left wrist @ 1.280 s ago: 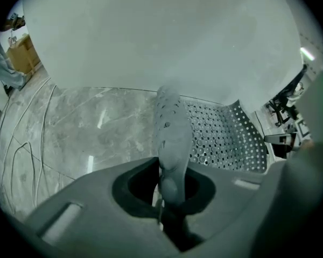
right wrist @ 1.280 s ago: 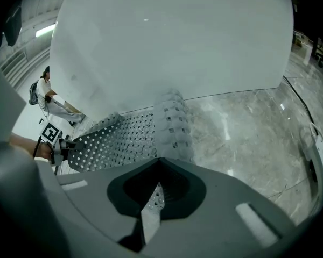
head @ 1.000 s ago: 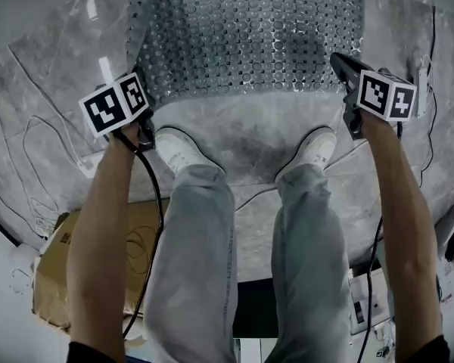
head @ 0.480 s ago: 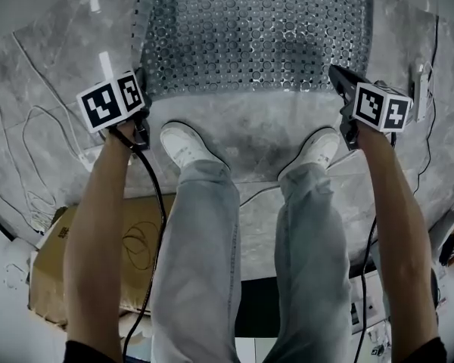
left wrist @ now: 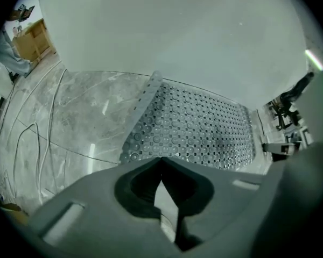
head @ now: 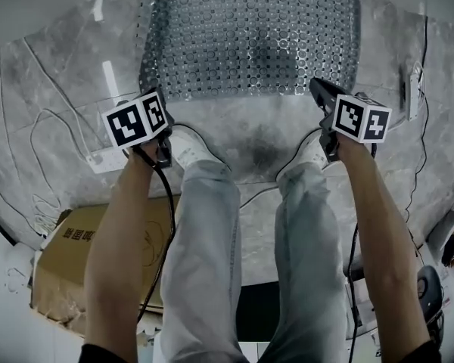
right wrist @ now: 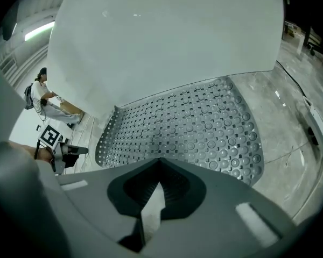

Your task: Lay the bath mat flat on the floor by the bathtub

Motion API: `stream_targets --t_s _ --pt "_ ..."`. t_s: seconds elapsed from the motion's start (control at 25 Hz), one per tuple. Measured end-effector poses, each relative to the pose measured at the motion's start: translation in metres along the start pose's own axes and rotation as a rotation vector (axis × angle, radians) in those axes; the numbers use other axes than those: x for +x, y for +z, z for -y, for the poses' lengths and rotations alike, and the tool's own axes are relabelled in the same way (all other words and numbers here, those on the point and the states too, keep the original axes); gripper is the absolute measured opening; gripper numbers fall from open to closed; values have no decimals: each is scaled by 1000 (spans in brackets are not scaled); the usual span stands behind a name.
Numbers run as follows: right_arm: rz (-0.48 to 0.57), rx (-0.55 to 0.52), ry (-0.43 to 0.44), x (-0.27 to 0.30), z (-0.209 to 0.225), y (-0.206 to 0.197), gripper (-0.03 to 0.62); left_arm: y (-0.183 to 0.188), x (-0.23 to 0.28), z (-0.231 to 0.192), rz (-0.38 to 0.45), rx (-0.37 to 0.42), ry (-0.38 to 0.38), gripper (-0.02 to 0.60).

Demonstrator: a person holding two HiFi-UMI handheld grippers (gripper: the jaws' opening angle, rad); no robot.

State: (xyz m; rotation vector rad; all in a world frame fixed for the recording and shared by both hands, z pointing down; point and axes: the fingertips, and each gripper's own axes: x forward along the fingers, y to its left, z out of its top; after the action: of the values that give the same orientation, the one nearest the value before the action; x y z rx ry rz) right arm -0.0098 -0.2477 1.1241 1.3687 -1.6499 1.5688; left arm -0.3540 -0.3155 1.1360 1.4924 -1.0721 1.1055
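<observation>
your left claw (left wrist: 161,160) and right claw (right wrist: 160,161) are both pressed together, pinching nothing. the mat (head: 250,36) lies flat on the floor (head: 250,131) against the tub (right wrist: 167,36), just ahead of both claws.

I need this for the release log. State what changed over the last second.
Both grippers drew back from the bath mat's near corners toward the person and came closer together. The left gripper and right gripper now have their jaws together with nothing between them. The earlier pictures do not show whether they held the mat. The mat stayed spread on the floor by the bathtub.
</observation>
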Motion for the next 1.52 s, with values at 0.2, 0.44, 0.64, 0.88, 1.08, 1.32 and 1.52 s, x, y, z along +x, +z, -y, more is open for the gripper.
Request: stream_targets --t_s 0.2,0.44,0.64,0.88,1.08,1.32,1.52 --pt "-27 6 31 -15 -25 -16 8 -4 -20 34 22 -52 -48 5" --pt "-5 108 57 -47 -45 -42 8 -36 -48 70 -12 -61 -77 5" --pt "-44 82 65 -78 -54 -64 8 -62 -73 90 -42 -58 -84 5" --pt "-79 74 54 -118 -59 -79 8 -70 -112 119 -8 -45 -131 6" --pt "-49 97 53 -145 -67 -72 8 -49 -148 153 58 28 -183 5" --pt "-10 111 76 -177 -85 -47 8 -15 -194 180 106 179 -183 6" --pt "26 77 97 -200 -102 -21 8 0 -226 213 117 325 -225 6"
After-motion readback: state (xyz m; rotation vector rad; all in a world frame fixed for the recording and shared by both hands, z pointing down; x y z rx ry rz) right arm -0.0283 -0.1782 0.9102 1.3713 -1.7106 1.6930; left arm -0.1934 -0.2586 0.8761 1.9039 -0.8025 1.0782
